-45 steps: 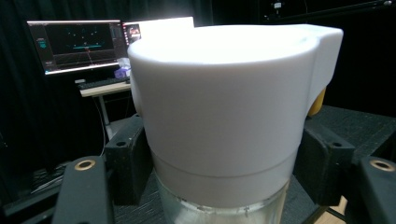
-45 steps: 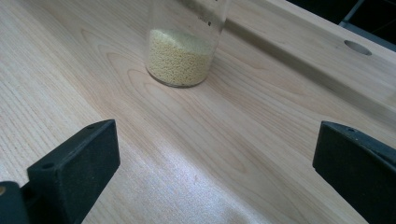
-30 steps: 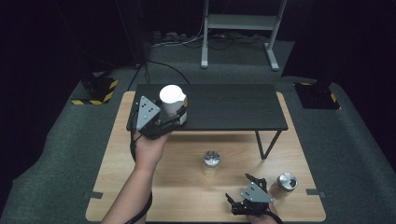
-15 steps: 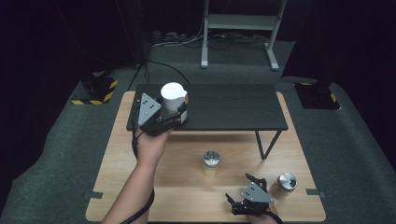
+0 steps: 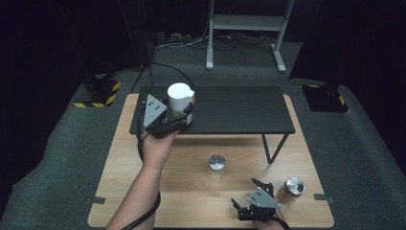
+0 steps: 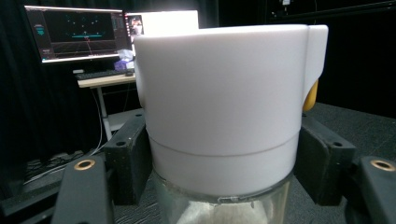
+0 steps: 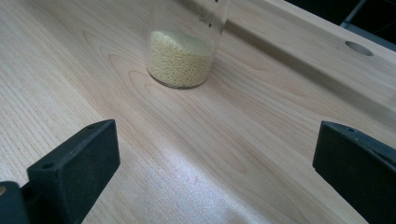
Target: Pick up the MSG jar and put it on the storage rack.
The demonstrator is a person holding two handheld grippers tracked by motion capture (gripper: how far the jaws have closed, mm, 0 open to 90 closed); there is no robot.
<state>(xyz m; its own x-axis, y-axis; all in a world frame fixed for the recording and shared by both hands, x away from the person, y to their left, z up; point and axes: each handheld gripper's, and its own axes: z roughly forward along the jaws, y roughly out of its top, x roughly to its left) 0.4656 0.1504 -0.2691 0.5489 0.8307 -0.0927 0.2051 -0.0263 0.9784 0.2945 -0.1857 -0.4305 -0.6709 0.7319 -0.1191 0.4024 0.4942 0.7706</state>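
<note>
A glass jar with a tall white cap (image 5: pixel 180 96) is at the left end of the low black table (image 5: pixel 239 110). My left gripper (image 5: pixel 181 114) is shut on it. In the left gripper view both jaws press against the jar (image 6: pixel 219 107) just below the cap's edge. Whether the jar rests on the table or hangs just above it, I cannot tell. My right gripper (image 5: pixel 247 192) is low over the wooden board's front edge, jaws wide open and empty (image 7: pixel 215 168). It faces a glass jar of yellow grains (image 7: pixel 184 51) with a metal lid (image 5: pixel 217 167).
A second metal-lidded jar (image 5: pixel 293 188) stands just right of my right gripper. The black table spans the back of the wooden board (image 5: pixel 119 191) on thin legs (image 5: pixel 270 148). In the left gripper view, lit monitors (image 6: pixel 79 30) stand on a desk far behind.
My left gripper has shifted slightly to the right with the white-capped jar. The right gripper has stayed in place.
</note>
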